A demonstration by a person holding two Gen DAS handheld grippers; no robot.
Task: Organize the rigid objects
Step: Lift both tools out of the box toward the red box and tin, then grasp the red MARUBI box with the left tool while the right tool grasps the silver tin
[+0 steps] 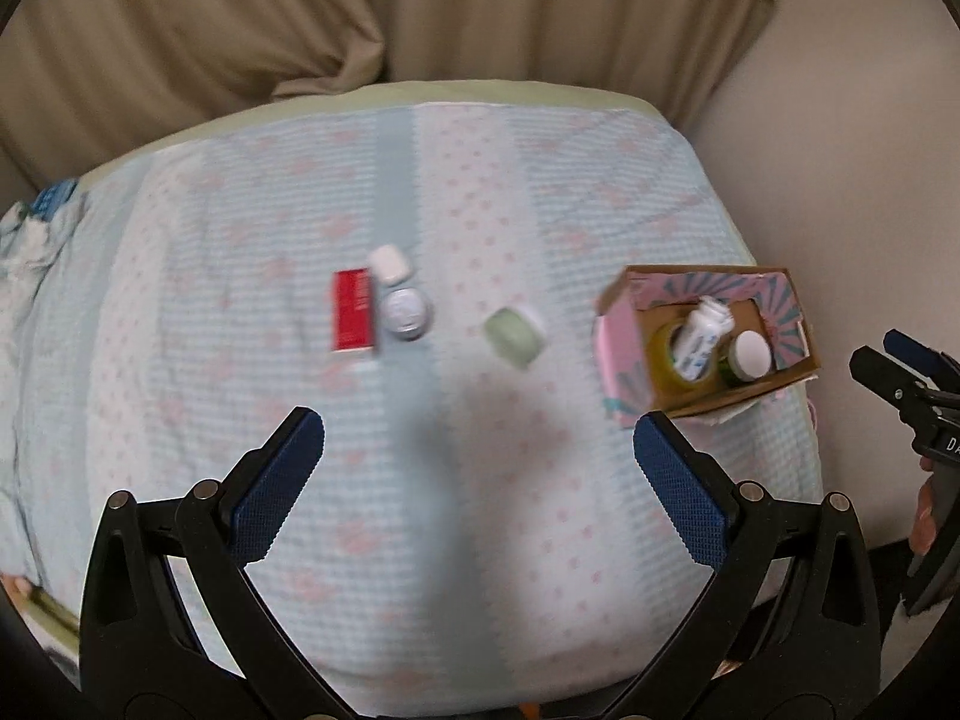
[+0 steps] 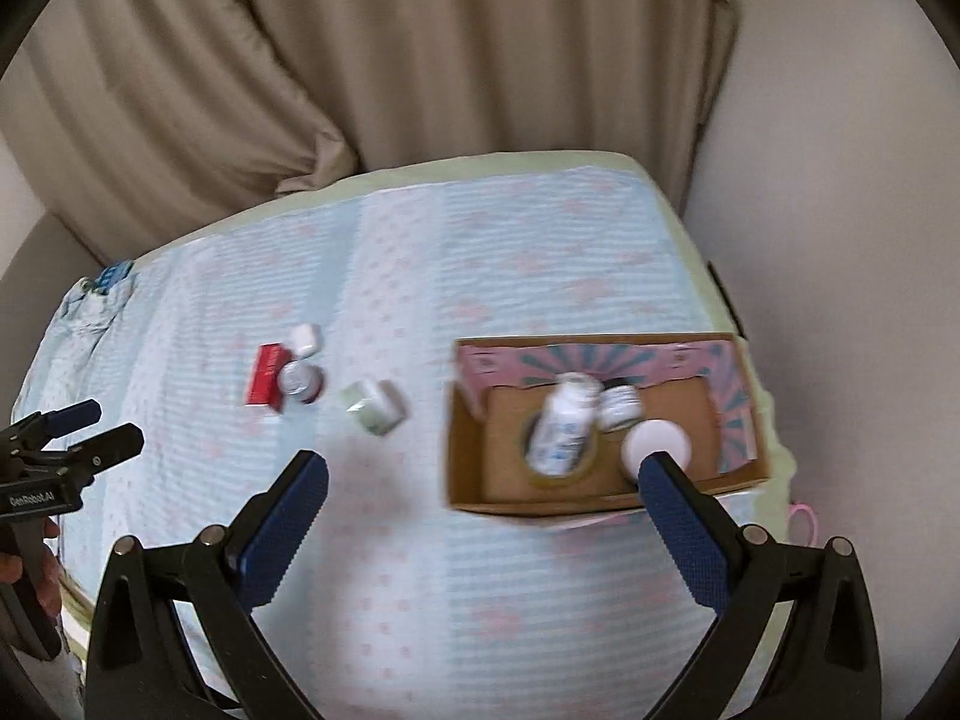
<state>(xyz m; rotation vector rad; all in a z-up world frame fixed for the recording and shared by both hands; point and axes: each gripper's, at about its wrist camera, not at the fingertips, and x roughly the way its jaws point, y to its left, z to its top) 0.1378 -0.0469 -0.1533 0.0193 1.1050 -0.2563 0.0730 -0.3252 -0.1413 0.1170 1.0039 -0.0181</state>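
Note:
A cardboard box (image 1: 774, 381) with pink and teal flaps sits at the right on the bed; it also shows in the right wrist view (image 2: 600, 501). Inside are a white bottle (image 1: 699, 336) resting in a tape roll, and a white-lidded jar (image 1: 750, 354). Loose on the cover lie a red box (image 1: 353, 311), a white case (image 1: 389, 264), a round tin (image 1: 407, 312) and a pale green jar (image 1: 511, 337). My left gripper (image 1: 477, 444) is open and empty, above the cover. My right gripper (image 2: 480, 480) is open and empty, near the box's front wall.
The bed has a light blue patterned cover (image 1: 420, 510). Beige curtains (image 1: 360, 18) hang behind it and a pale wall (image 2: 840, 180) is at the right. A crumpled blue cloth (image 1: 36, 228) lies at the far left edge.

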